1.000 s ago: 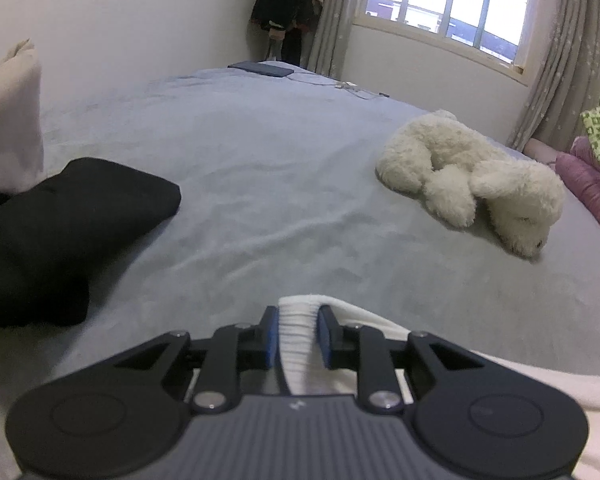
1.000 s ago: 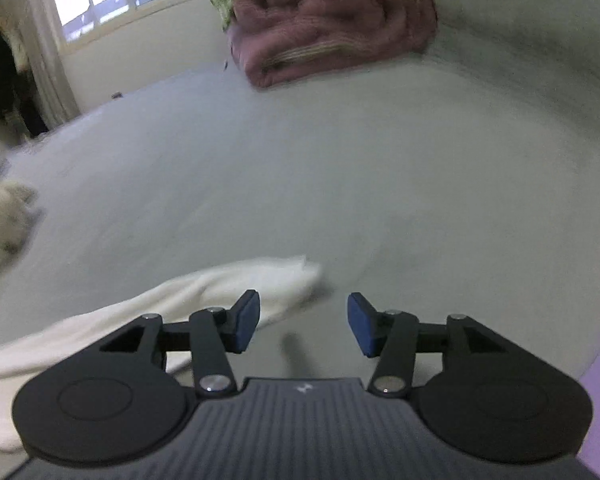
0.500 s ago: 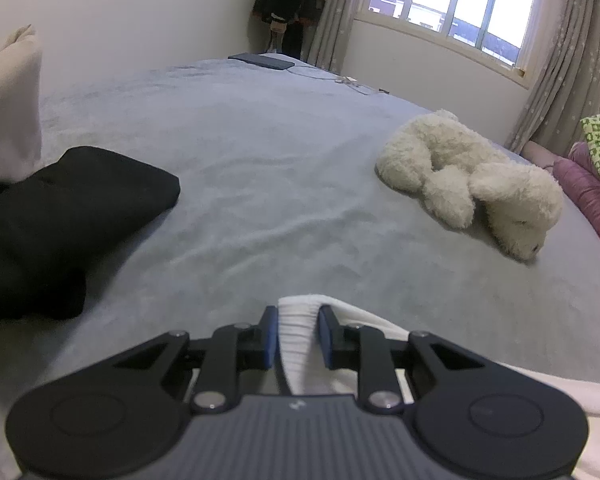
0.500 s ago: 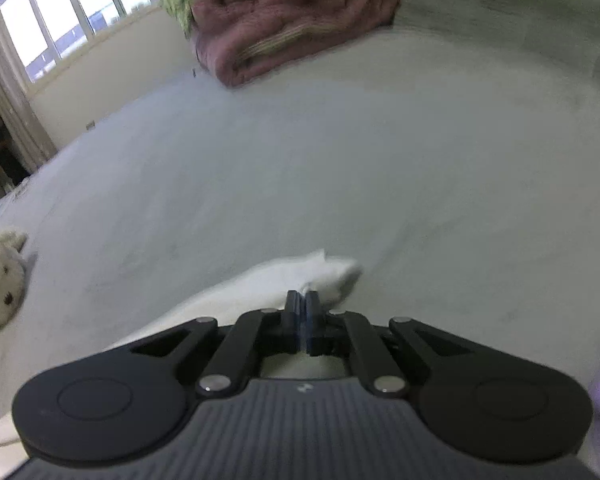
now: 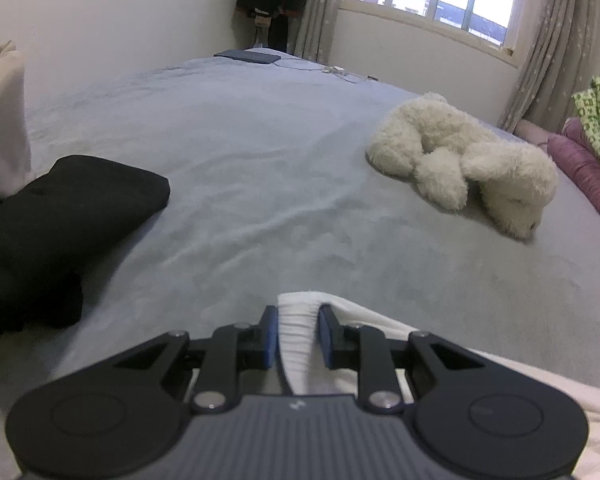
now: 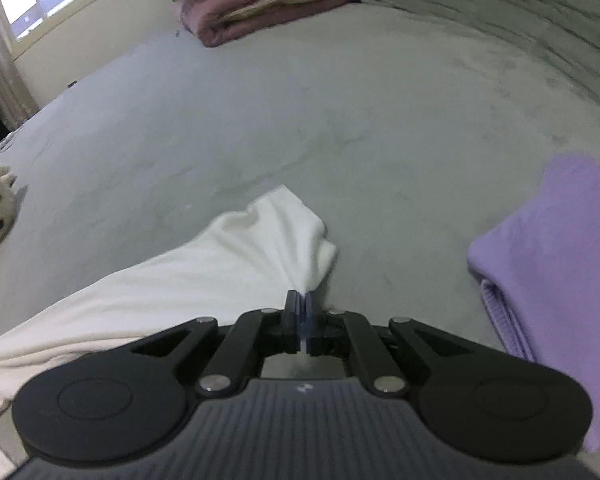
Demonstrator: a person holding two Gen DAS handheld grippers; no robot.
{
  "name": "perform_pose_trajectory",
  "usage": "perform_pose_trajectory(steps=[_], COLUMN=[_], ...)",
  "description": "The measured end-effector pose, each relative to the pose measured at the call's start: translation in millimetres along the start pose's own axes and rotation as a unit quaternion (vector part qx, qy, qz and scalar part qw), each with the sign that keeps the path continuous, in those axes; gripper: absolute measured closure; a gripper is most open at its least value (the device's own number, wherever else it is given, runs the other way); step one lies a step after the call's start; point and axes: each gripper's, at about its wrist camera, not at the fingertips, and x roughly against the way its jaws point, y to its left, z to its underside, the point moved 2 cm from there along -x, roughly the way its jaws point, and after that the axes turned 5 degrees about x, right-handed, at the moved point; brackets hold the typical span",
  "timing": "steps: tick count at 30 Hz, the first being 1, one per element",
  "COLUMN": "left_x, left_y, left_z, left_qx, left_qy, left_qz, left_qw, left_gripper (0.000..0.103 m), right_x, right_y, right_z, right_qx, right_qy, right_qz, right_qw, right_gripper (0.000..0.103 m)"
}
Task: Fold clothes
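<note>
Right claw [image 6: 301, 312] pressed together, pinching a corner of the white garment [image 6: 204, 276]; cloth fanned out in pleats from the pinch. A second ago this claw stood spread over the bed with the corner lying just left of it; it then closed on the cloth and drew it sideways, so the corner now stood lifted and taut rather than flat.

Left claw [image 5: 298, 330] pinching a ribbed white hem [image 5: 298, 320], narrow gap filled by cloth; unchanged through the second, hand steady.

Garment lay stretched across the grey bed [image 5: 260, 184] between the two claws, near edge of the bed.

Beyond: black clothing [image 5: 60, 216] at left, plush toy [image 5: 460, 164] well apart at right, purple garment [image 6: 552, 280] near the right claw, pink quilt [image 6: 268, 4] far off.

Judgement: both ends now secured, so the garment appears ready to be spread or carried over for a fold. Fold itself not yet begun.
</note>
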Motion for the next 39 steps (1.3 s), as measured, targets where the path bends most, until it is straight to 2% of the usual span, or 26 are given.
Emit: perform_pose_trajectory(steps=[2,5,6,8,10,15,18,20,21,22,25,30,32,39], left_x=[0,0,0,0,0,-2,-3,-3,-3,-3,-2,3,5,6], left_y=[-1,1,1,1,1,2,3,3,3,3,3,4,3,2], left_z=[0,0,0,0,-1,-1,0,0,0,0,0,-3,-4,-6], left_qx=[-0.004,0.001,0.001,0.002,0.002,0.006,0.008,0.008,0.008,0.009,0.008,0.021,0.022,0.025], left_qy=[0.0,0.002,0.002,0.003,0.003,0.005,0.006,0.006,0.005,0.004,0.001,-0.022,-0.032,-0.043], left_qz=[-0.001,0.002,0.002,0.003,0.004,0.007,0.009,0.01,0.01,0.01,0.01,0.018,0.02,0.019], left_qw=[1.0,1.0,1.0,1.0,1.0,0.9999,0.9999,0.9999,0.9999,0.9999,0.9999,0.9994,0.999,0.9986], left_gripper=[0.081,0.081,0.081,0.081,0.081,0.081,0.081,0.081,0.081,0.081,0.082,0.082,0.082,0.082], right_x=[-8,-9,-4,0,-17,-67,-86,-90,-87,-83,-70,-61,-61,-79], right_y=[9,10,11,17,24,37,31,30,31,36,43,40,42,59], right_z=[-3,-26,-36,-55,-72,-83,-79,-72,-70,-68,-64,-82,-90,-107], right_qx=[0.035,0.086,0.098,0.134,0.187,0.291,0.293,0.287,0.288,0.298,0.338,0.306,0.296,0.294], right_qy=[0.024,0.016,-0.002,-0.05,-0.064,-0.003,0.022,0.022,0.017,0.011,-0.025,-0.106,-0.126,-0.143], right_qz=[-0.01,-0.058,-0.066,-0.065,-0.058,-0.072,-0.094,-0.092,-0.095,-0.098,-0.062,-0.008,0.01,0.044], right_qw=[0.999,0.995,0.993,0.988,0.979,0.954,0.951,0.953,0.953,0.95,0.939,0.946,0.947,0.944], right_gripper=[0.093,0.089,0.087,0.066,0.065,0.065,0.065,0.067,0.074,0.102,0.103,0.103,0.103,0.103])
